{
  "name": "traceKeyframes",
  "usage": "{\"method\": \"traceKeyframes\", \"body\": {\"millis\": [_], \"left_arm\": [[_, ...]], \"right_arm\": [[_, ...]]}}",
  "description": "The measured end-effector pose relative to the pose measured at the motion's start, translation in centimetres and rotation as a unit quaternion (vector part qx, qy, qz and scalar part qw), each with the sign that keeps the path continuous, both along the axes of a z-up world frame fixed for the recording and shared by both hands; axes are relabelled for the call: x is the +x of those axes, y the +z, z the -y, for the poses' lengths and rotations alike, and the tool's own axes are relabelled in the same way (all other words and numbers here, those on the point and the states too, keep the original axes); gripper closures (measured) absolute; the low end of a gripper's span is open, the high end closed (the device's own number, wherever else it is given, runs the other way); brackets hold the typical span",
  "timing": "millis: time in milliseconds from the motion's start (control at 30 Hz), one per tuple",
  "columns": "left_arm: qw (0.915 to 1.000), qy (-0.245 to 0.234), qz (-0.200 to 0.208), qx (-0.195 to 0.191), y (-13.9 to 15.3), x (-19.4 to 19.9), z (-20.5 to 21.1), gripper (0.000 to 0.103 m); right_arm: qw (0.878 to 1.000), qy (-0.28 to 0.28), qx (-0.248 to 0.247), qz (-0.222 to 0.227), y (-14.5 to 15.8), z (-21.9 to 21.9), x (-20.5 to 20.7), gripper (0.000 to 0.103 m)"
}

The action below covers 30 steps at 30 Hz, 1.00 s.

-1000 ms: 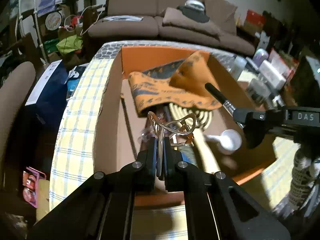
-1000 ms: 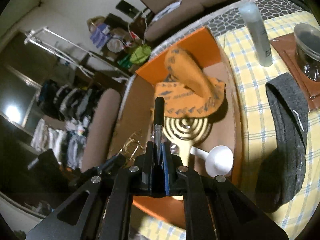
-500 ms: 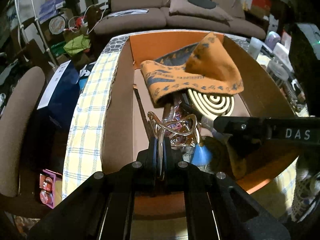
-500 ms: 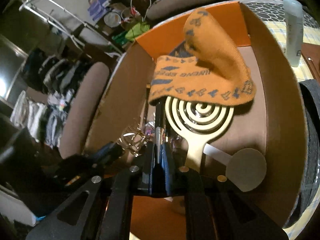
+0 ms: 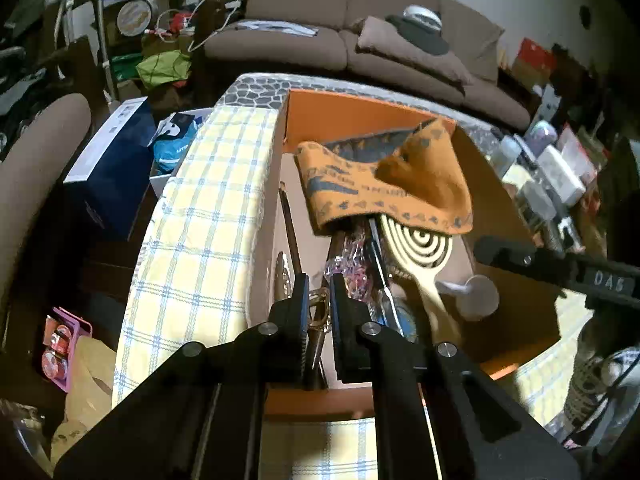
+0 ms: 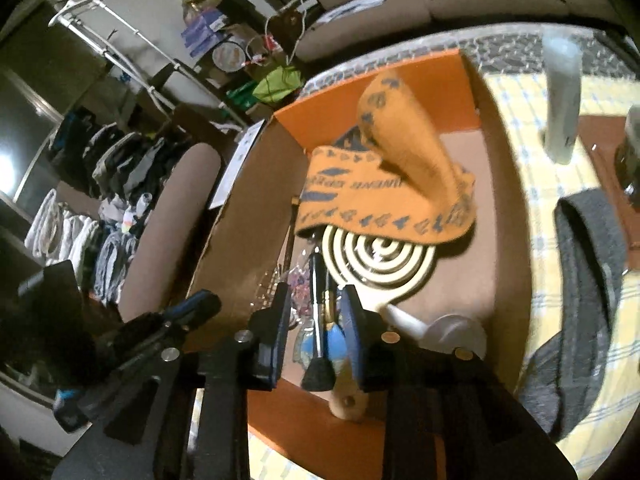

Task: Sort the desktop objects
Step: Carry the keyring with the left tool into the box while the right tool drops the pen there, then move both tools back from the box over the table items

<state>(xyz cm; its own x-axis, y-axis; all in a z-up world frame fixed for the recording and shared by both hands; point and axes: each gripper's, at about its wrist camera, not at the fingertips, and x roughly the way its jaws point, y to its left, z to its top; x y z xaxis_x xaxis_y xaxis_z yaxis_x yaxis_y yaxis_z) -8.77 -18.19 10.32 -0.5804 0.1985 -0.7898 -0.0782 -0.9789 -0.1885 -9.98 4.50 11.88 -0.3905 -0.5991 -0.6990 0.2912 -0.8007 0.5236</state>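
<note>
Right gripper (image 6: 316, 312): jaws spread, makeup brush (image 6: 319, 320) lying loose between them in the near end of the box (image 6: 224, 216), no grip. Left gripper (image 5: 318, 300): jaws slightly apart around a gold wire clip (image 5: 318, 318); contact unclear. Orange cloth (image 6: 396, 184) drapes the far end over the spiral trivet (image 6: 380, 252). Risk: withdrawing fingers may snag clip or brush and drag them out, since both lie between the jaws.

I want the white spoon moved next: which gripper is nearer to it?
Right. The right gripper hangs open just left of the white spoon; the left gripper is farther left, by the box's wall.
</note>
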Motion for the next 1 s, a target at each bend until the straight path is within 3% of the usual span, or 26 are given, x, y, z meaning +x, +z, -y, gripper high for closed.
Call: {"method": "traceKeyframes", "body": {"millis": [133, 300, 433, 900, 1000], "left_arm": [[0.9998, 0.005, -0.009, 0.020, 0.7, 0.4, 0.1, 0.065], [0.9998, -0.006, -0.020, 0.005, 1.0, 0.9, -1.2, 0.053], [0.9993, -0.018, -0.032, 0.002, 1.5, 1.4, -2.5, 0.019], [0.9978, -0.036, -0.052, 0.016, 2.5, 2.5, -4.9, 0.000], [0.9976, -0.034, -0.056, 0.020, 2.6, 2.6, -5.2, 0.000]], "right_arm": [[0.999, 0.000, 0.034, -0.025, 0.6, -0.3, 0.5, 0.063], [0.997, 0.000, 0.053, -0.050, 1.0, -1.2, 1.2, 0.043], [0.996, -0.002, 0.055, -0.069, 1.3, -2.0, 1.7, 0.025], [0.989, -0.022, 0.080, -0.120, 1.9, -4.5, 2.9, 0.014], [0.987, -0.024, 0.095, -0.128, 1.8, -5.2, 3.2, 0.004]]}}
